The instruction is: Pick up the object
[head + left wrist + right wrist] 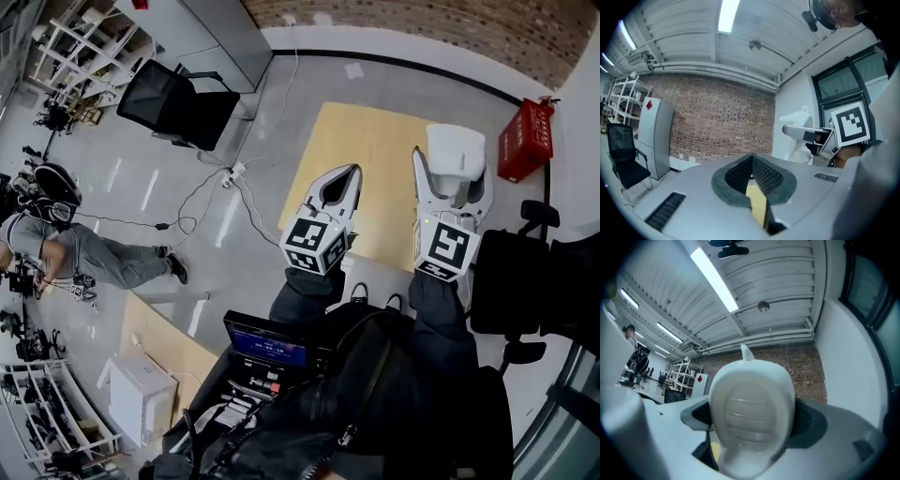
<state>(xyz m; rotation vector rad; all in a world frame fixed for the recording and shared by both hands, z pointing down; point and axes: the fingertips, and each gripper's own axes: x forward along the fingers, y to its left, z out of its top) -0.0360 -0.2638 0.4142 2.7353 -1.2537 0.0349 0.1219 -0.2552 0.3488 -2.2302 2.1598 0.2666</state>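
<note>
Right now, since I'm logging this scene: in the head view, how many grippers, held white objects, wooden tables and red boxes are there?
Grippers: 2, left gripper and right gripper
White object, clamped in the right gripper: 1
Wooden tables: 2, table ahead and lower-left table
Red box: 1
Total: 6

The glossy white rounded object [752,408] is clamped between the right tongs [452,178], over the far right part of the pale wooden worktop [375,155]. Seen along the tongs, it shows a hollowed oval face with shallow horizontal ribs and a small pointed tip at its top. From above it reads as a blocky white shape with rounded corners.
</note>
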